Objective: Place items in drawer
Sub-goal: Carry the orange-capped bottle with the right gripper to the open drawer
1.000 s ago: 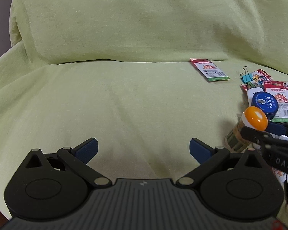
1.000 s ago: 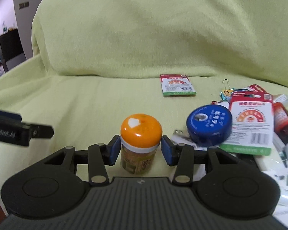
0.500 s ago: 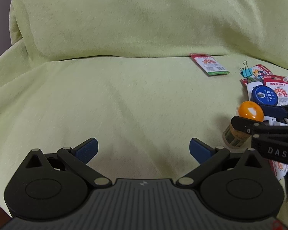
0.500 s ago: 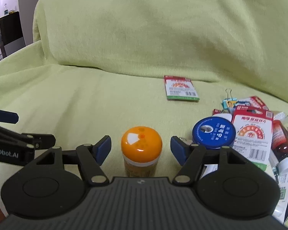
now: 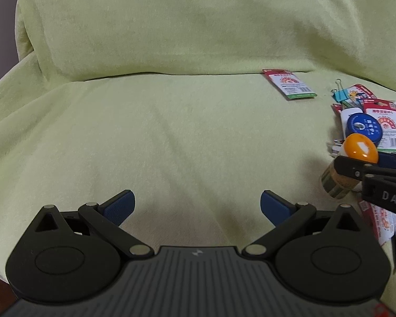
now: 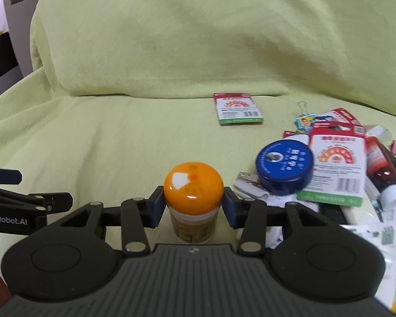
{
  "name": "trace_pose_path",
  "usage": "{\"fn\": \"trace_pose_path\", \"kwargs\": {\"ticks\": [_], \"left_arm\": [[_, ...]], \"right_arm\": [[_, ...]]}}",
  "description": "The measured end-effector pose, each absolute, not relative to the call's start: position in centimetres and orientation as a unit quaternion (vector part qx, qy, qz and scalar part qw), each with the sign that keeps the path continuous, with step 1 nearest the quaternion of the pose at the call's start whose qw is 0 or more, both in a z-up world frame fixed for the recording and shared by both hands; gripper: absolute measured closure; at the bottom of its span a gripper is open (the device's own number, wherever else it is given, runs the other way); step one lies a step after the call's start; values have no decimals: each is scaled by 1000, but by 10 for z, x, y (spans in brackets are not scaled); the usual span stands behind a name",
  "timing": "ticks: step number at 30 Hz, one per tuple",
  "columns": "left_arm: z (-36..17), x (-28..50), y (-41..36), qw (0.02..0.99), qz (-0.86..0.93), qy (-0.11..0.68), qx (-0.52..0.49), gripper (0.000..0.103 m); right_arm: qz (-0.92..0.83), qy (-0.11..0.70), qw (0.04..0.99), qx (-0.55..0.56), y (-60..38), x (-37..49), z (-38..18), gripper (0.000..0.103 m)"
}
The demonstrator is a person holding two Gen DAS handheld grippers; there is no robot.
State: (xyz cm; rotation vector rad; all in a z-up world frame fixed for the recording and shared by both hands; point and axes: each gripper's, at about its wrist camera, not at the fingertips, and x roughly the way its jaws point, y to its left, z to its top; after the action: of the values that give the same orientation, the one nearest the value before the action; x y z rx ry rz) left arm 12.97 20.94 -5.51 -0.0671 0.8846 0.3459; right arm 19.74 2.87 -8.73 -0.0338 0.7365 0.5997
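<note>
Green fleece blanket (image 6: pixel 150 60) is covering the whole couch, and everything is sitting on it. Taking the orange-capped bottle (image 6: pixel 193 196) as the landmark, the left gripper (image 5: pixel 197 204) is hovering well to its left over bare blanket, jaws spread wide and holding nothing. The right gripper (image 6: pixel 193 206) is closing on the bottle, its blue pads pressing just under the cap on both sides. A red-and-white card pack (image 6: pixel 336 167) is lying to the bottle's right, with a blue round tin (image 6: pixel 284 167) between them. No drawer is showing.
</note>
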Motion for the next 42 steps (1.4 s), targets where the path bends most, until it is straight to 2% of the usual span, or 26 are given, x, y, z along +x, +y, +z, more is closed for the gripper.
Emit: {"fn": "trace_pose_path", "kwargs": {"ticks": [13, 31, 42], "left_arm": [[-16, 111, 127, 918, 46, 395, 10, 1], [8, 19, -120, 886, -284, 349, 113, 1], [10, -37, -237, 846, -375, 346, 156, 1]], "right_arm": [[163, 311, 933, 73, -87, 113, -30, 61], [-155, 257, 939, 166, -273, -107, -6, 61], [-281, 241, 907, 199, -348, -208, -16, 61]]}}
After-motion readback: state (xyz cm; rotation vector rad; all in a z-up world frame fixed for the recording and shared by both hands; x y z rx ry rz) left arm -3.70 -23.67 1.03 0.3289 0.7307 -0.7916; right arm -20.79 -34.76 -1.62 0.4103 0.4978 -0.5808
